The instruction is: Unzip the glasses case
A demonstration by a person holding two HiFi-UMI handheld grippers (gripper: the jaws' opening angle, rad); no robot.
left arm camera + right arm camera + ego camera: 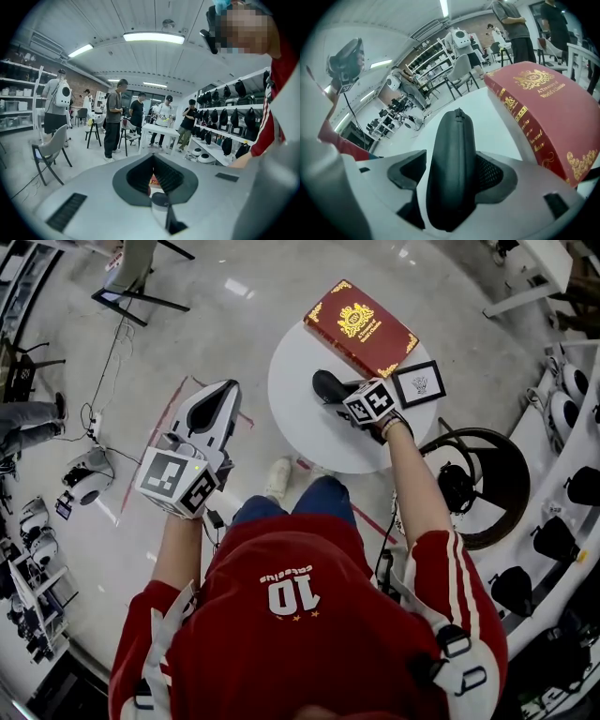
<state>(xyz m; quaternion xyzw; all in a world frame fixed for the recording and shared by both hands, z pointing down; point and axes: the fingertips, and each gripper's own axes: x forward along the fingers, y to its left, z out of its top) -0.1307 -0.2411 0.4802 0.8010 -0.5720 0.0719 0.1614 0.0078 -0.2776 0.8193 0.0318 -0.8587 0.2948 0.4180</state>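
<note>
The black glasses case (pixel 326 383) lies zipped on the round white table (pixel 295 427), beside a red book. My right gripper (pixel 341 399) reaches down over its near end. In the right gripper view the case (pixel 452 140) runs lengthwise between the wide-spread jaws of my right gripper (pixel 451 174), and a strip of table shows between it and the left pad. The zipper pull (pixel 458 112) sits at the case's far tip. My left gripper (pixel 221 394) is held off the table to the left, above the floor. It is shut and empty (pixel 153 159).
The red book (pixel 361 326) (pixel 543 108) lies at the table's far side, just right of the case. A small framed picture (pixel 419 382) lies at the table's right edge. A black ring-shaped stand (pixel 487 479) is on the floor at right. Several people (pixel 114 117) and a chair (pixel 49 150) are across the room.
</note>
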